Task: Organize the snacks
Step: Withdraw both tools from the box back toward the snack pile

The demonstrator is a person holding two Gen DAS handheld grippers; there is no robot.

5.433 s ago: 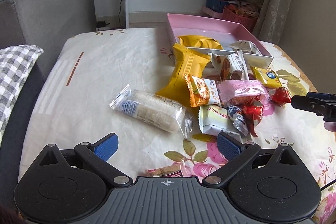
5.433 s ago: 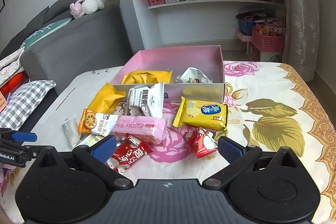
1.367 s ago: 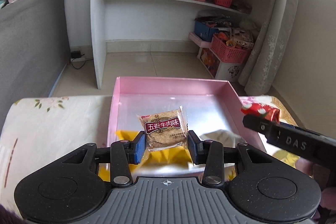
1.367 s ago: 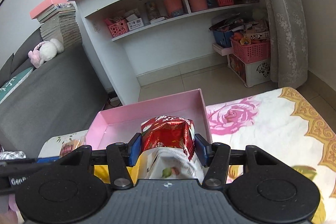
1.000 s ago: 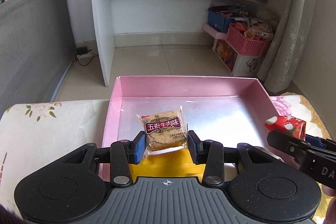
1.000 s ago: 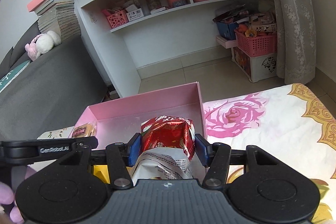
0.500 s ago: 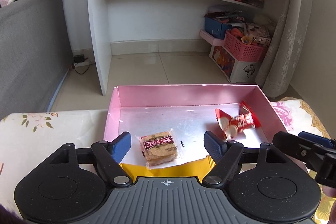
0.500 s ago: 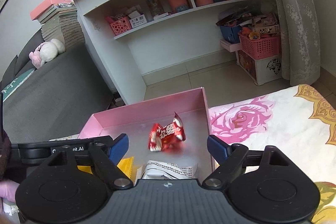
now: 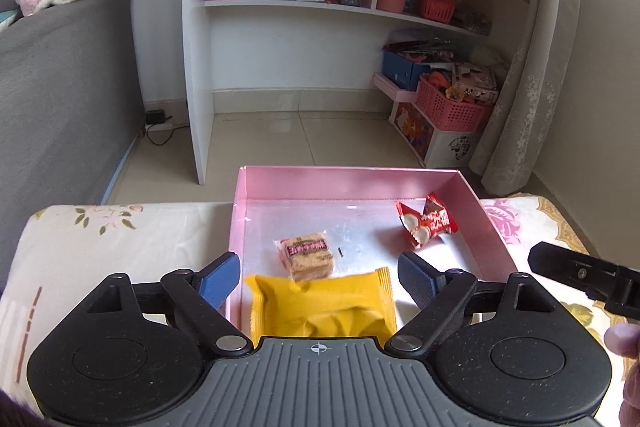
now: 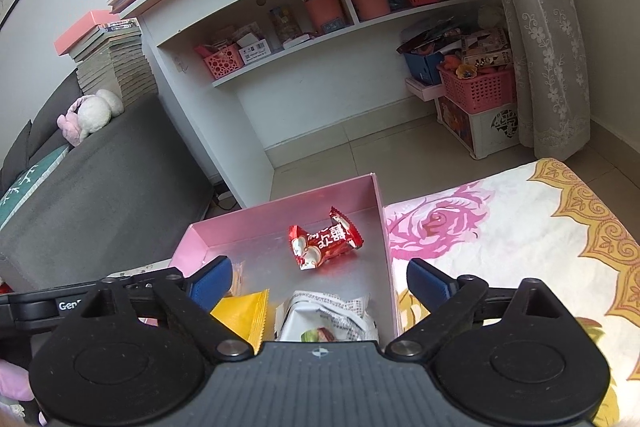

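Observation:
A pink box with a silver floor stands at the table's far edge. In it lie a small beef cake packet, a red candy packet at the right, and a yellow bag at the near end. My left gripper is open and empty above the box's near end. In the right wrist view the pink box holds the red candy packet, the yellow bag and a white packet. My right gripper is open and empty above them.
The table carries a floral cloth. A grey sofa stands at the left. A white shelf unit and pink baskets stand behind the table. The right gripper's arm shows in the left wrist view.
Both grippers opened and let go: the beef cake packet and the red candy packet now lie on the box floor. Both grippers have since drawn back slightly.

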